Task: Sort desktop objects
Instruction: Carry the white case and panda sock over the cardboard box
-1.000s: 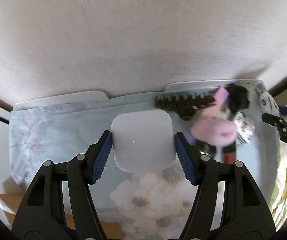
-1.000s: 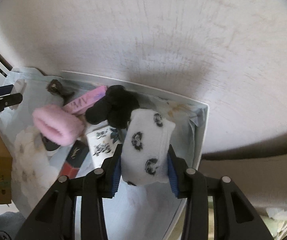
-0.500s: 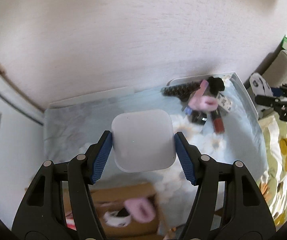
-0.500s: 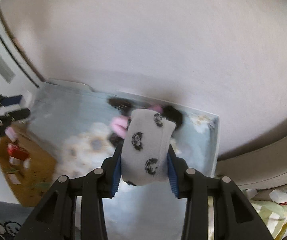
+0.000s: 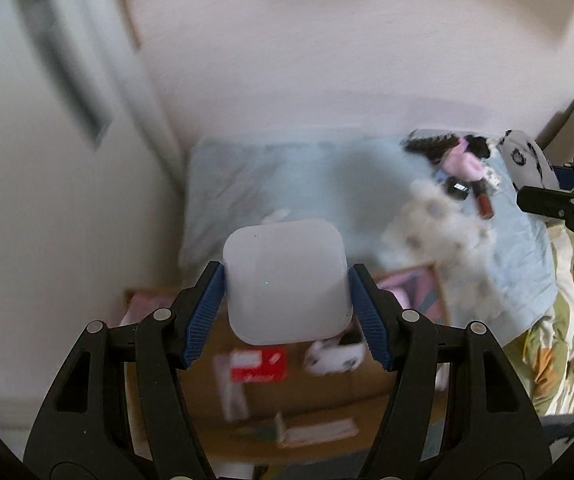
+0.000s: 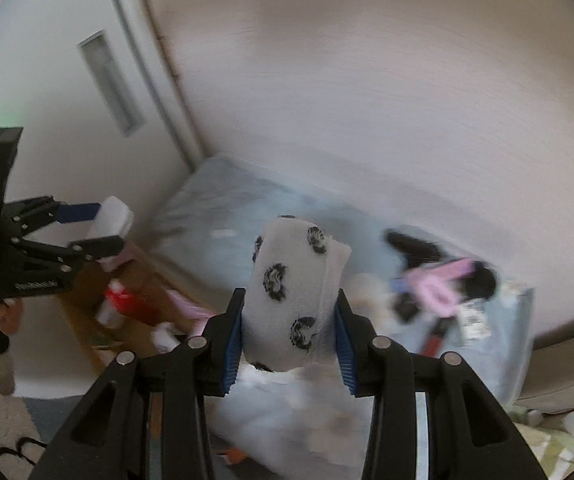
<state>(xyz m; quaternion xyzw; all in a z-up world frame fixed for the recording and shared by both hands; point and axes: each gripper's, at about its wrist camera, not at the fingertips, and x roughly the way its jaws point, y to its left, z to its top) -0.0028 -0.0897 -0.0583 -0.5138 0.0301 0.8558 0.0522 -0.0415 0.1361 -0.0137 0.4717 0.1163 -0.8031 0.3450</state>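
Showing both grippers lifted away from the blue floral cloth (image 5: 327, 184) toward the cardboard box (image 5: 319, 392), which a second ago lay mostly out of view. Remaining clutter (image 5: 459, 168) sits at the cloth's far right corner. The left gripper (image 5: 285, 284) is clamped on a white rounded-square case (image 5: 285, 280), now above the box. The right gripper (image 6: 289, 320) is clamped on a white rolled sock with black motifs (image 6: 293, 284), over the cloth's near edge. Release into the box appears next.
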